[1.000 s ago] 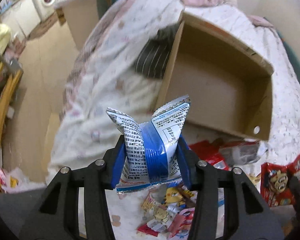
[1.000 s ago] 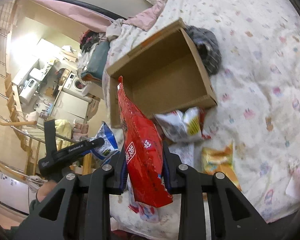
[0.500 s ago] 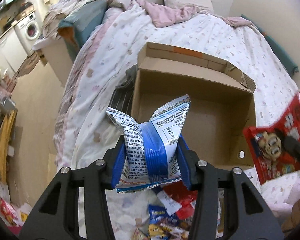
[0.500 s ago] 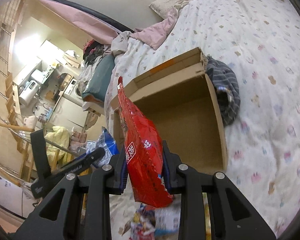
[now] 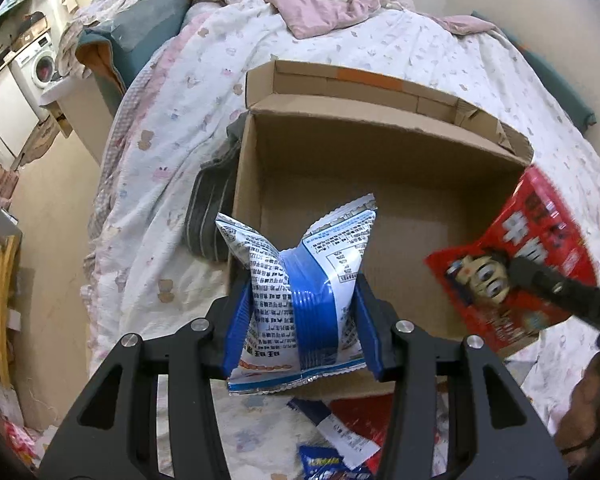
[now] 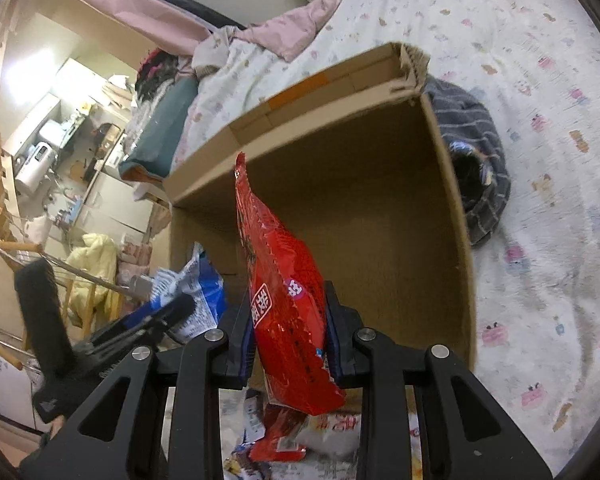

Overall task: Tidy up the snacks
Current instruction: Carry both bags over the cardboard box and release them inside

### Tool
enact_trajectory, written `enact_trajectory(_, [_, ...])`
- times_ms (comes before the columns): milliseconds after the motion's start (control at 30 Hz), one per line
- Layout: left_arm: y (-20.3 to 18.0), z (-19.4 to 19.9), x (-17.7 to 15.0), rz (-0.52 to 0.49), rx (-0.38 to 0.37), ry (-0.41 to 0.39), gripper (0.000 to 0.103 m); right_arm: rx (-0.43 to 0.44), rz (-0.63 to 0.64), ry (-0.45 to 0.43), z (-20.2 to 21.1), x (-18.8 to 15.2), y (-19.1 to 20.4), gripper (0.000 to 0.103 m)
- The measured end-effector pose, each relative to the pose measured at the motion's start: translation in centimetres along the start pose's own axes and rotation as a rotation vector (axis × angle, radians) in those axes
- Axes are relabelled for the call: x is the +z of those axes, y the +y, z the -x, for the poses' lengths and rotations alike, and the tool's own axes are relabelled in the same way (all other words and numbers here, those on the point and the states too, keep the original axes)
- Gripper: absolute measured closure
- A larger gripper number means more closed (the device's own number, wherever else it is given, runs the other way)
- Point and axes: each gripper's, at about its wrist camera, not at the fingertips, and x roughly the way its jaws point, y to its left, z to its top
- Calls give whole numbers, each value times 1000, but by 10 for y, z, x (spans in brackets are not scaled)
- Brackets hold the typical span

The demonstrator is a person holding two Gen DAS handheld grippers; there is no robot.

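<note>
My left gripper (image 5: 300,320) is shut on a blue and white snack bag (image 5: 300,292), squeezed at its middle, over the near edge of an open cardboard box (image 5: 380,184) on the bed. My right gripper (image 6: 286,332) is shut on a red snack bag (image 6: 280,280) that stands edge-on above the same box (image 6: 360,208). The red bag (image 5: 528,248) also shows at the right of the left wrist view, over the box's right wall. The blue and white bag (image 6: 196,292) and the left gripper appear at the lower left of the right wrist view. Inside, the box looks bare.
Loose snack packets (image 5: 340,440) lie on the bed in front of the box (image 6: 284,436). A dark striped garment (image 5: 210,216) lies against the box's side. The flowered bedspread (image 6: 540,160) spreads around. The floor and a washing machine (image 5: 36,64) lie left of the bed.
Both grippers have carried their bags forward from above the loose snack pile to the box, which now fills more of each view. The red bag has come in over the box's right wall.
</note>
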Motion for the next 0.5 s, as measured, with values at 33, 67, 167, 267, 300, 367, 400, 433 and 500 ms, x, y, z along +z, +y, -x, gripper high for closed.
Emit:
enact_trajectory(33, [-2,1,1,-11,4,-16,59,-4,-1,11,-5,-1,-1,73])
enact_trajectory(67, [-3,1,1,-22,8,-26,59,-5,-3,18,-9,-2,-1,73])
enact_trajectory(167, [-5,0,1,-45,4,-33,59,1,-19,37,-17,-2,-4,73])
enact_trajectory(267, [-4,-1,0,-36,-16,-29,59,-4,-28,41,-21,0,-7,73])
enact_trajectory(300, [-3,-1,0,-35,-17,-25,59,-6,-32,42,-21,0,-8,73])
enact_trajectory(367, [-4,-2,-1,-34,-26,-23,59,-8,-31,40,-22,2,-6,73])
enact_trajectory(400, [-5,-2,0,-33,-27,-22,58,-9,-26,38,-22,2,-5,73])
enact_trajectory(433, [-6,-2,0,-30,-27,-23,58,-9,-19,37,-22,2,-3,73])
enact_trajectory(500, [-8,-1,0,-28,-29,-30,58,-9,-13,32,-21,2,-2,71])
